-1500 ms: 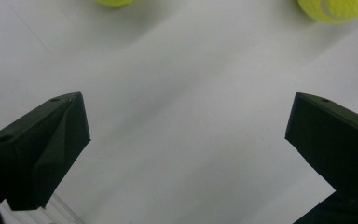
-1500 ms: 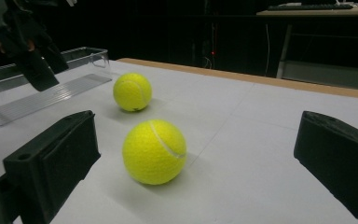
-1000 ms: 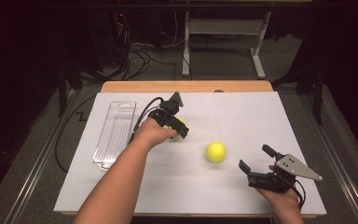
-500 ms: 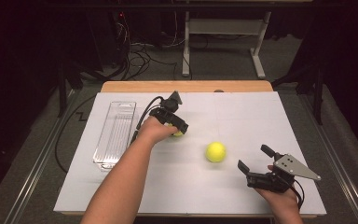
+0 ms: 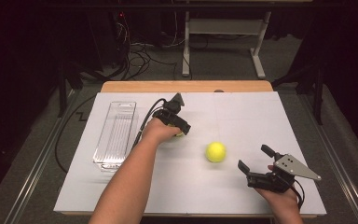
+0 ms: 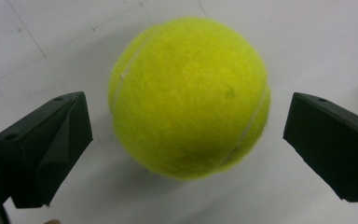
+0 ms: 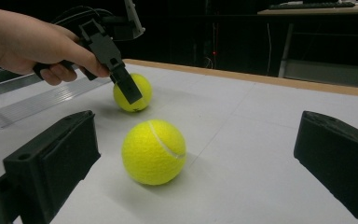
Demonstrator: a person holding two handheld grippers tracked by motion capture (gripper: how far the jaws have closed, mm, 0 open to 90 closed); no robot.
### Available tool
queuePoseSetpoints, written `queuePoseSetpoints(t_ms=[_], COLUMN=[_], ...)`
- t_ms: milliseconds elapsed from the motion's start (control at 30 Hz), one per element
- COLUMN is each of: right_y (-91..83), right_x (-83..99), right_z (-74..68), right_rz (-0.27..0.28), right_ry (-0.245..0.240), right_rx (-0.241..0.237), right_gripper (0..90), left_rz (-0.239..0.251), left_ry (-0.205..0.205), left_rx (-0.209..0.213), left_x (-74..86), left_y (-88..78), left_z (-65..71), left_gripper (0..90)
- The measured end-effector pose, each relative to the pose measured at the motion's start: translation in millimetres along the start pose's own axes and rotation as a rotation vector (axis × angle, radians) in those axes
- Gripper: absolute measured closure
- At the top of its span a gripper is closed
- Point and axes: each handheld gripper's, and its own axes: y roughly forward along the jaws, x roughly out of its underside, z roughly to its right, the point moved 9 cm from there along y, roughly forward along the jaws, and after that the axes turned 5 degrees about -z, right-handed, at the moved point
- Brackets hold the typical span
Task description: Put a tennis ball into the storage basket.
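Observation:
Two yellow tennis balls lie on the white table sheet (image 5: 247,112). My left gripper (image 5: 181,129) points down over the left ball (image 5: 181,135), which the hand mostly hides in the high view. In the left gripper view that ball (image 6: 189,98) sits between the jaws of the open left gripper (image 6: 189,109), with a gap on each side. The other ball (image 5: 215,151) rests mid-table. My right gripper (image 5: 253,157) stands open at the front right, aimed at this ball (image 7: 154,151) from a short distance. Farther off in the same view is the left ball (image 7: 133,93).
A clear plastic tray (image 5: 116,133) lies lengthwise at the left of the sheet, beside the left hand; its wall shows in the right gripper view (image 7: 28,100). The table's wooden far edge (image 5: 186,86) borders a dark floor with cables and a desk frame.
The left hand has shifted a little toward me, bringing its gripper over the left ball. The right gripper and the middle ball have stayed put.

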Motion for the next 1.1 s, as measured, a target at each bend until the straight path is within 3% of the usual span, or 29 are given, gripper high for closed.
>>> queuePoseSetpoints(t_ms=[367,767,1100], right_y=[-0.4,-0.6,-0.9], right_x=[0.2,-0.2,-0.5], right_z=[1.4,1.1,1.3], right_rz=[0.0,0.002,0.004], right_ry=[0.004,0.004,0.003], right_rx=[0.003,0.002,0.002], right_gripper=[0.1,0.1,0.1], left_rz=[-0.003,0.049,0.044], left_ry=[-0.006,-0.024,-0.009], left_rx=[-0.004,0.017,0.007], left_x=[-0.8,-4.5,-2.7], left_y=[2.6,-4.3,-4.0], left_z=[-0.9,-2.5,-2.2], left_gripper=[9.1,24.9,26.4])
